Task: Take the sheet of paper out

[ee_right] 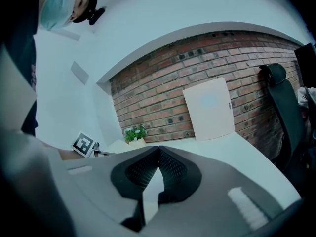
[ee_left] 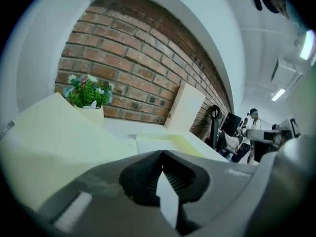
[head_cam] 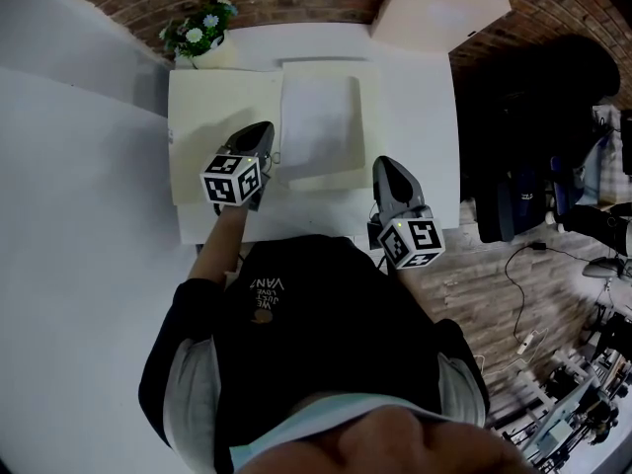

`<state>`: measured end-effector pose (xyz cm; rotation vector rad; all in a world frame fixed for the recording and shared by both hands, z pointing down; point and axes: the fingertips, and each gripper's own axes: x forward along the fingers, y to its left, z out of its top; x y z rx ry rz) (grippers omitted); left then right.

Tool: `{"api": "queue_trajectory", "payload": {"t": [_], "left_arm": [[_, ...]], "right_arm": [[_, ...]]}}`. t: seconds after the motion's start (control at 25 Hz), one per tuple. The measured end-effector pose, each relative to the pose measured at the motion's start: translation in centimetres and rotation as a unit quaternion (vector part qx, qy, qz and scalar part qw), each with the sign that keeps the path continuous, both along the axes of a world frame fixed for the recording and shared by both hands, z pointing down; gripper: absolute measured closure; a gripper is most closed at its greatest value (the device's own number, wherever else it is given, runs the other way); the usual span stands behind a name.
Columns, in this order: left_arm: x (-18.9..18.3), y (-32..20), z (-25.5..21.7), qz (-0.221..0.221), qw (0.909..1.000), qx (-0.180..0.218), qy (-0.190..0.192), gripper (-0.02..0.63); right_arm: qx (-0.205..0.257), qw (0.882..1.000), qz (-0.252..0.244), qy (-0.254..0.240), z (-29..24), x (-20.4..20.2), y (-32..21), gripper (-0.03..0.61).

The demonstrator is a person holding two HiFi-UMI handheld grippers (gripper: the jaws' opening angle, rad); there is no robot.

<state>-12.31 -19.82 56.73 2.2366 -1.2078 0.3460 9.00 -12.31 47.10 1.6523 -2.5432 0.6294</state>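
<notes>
A cream folder (head_cam: 219,117) lies open on the white table (head_cam: 420,117). A white sheet of paper (head_cam: 321,121) rests on its right half. My left gripper (head_cam: 265,134) is shut and holds nothing; it hangs over the folder's fold, by the sheet's lower left edge. In the left gripper view the shut jaws (ee_left: 161,152) point over the cream flap (ee_left: 49,127) toward the sheet (ee_left: 170,143). Off the folder's right front corner, my right gripper (head_cam: 387,166) is shut and bare. Its own view shows the closed jaws (ee_right: 159,147) above the tabletop.
A potted plant (head_cam: 197,33) stands at the table's back left corner. A pale board (head_cam: 439,8) leans on the brick wall behind. A dark office chair (ee_right: 279,98) and cables on the wooden floor (head_cam: 523,294) lie to the right. The person's torso fills the near table edge.
</notes>
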Motion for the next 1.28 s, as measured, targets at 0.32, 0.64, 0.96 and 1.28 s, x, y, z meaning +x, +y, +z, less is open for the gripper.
{"api": "queue_trajectory", "payload": {"t": [0.32,0.64,0.96,1.28], "left_arm": [[1.2,-0.2,2.7,0.016,0.9984,-0.053,-0.002,0.587],[1.9,-0.7,4.9,0.017,0.9939,-0.109,0.0,0.483],[2.3,-1.6,5.7,0.014,0.9916,-0.129,0.004,0.431],[2.7,-1.9,7.3,0.018,0.987,-0.159,0.012,0.431]], "right_arm": [[-0.007,1.0,0.001,-0.001,0.5,0.3,-0.3,0.577],[-0.01,1.0,0.003,0.001,0.9,0.7,-1.0,0.577],[-0.015,1.0,0.004,0.002,1.1,0.9,-1.6,0.577],[-0.015,1.0,0.003,0.005,1.0,0.8,-2.2,0.577]]}}
